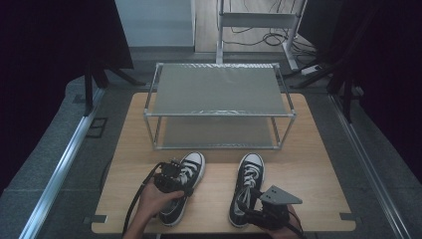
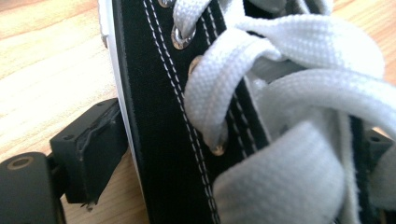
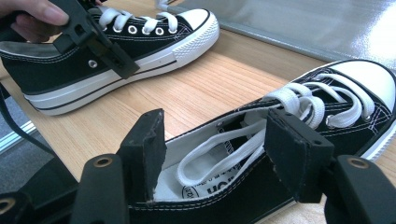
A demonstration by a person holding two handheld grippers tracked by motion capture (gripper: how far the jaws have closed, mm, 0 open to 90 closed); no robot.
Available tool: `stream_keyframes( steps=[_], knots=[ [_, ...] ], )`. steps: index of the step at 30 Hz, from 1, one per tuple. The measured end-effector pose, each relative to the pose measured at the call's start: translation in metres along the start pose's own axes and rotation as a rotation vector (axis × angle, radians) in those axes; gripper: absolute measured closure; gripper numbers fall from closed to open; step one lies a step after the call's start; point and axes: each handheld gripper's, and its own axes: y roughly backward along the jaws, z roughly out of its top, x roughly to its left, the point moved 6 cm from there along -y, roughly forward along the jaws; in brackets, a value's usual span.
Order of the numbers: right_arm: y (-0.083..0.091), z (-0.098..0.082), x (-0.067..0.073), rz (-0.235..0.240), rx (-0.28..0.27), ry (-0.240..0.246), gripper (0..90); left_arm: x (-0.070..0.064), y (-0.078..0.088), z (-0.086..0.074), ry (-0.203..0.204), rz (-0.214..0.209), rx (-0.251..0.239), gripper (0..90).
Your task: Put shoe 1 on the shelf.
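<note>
At the lower left of the high view, the left gripper (image 1: 175,175) has its jaws around the laced side wall of the left sneaker (image 1: 191,169). At the lower right, the right gripper (image 1: 258,199) straddles the right sneaker (image 1: 250,172), spread across its opening. Behind them a metal rack (image 1: 219,89) stands on the wooden table (image 1: 313,169).

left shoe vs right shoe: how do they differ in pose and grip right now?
The left shoe angles toe-right toward the rack; the right shoe points nearly straight at it. The left gripper straddles the left shoe's laced side wall; the right gripper straddles the right shoe's open collar, its loose lace lying inside. Both are black canvas with white laces and toe caps, resting on the table.
</note>
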Motion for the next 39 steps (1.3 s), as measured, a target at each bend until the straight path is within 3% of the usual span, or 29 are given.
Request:
stream_keyframes(
  steps=[6,14,26,39],
  knots=[
    [-0.001,-0.001,-0.002,-0.001,0.002,-0.003,38.9,-0.005,0.004,-0.001,-0.027,-0.057,-0.017,11.3],
    [0.001,0.000,-0.005,-0.009,-0.007,-0.015,38.9,-0.007,0.018,0.004,-0.066,-0.086,-0.050,11.4],
    [0.011,0.005,-0.008,-0.002,-0.048,-0.024,38.9,-0.030,0.043,0.017,-0.141,-0.145,-0.107,11.5],
    [0.013,0.007,-0.012,-0.008,-0.053,-0.032,38.9,-0.042,0.066,0.037,-0.187,-0.153,-0.146,11.6]
  ],
)
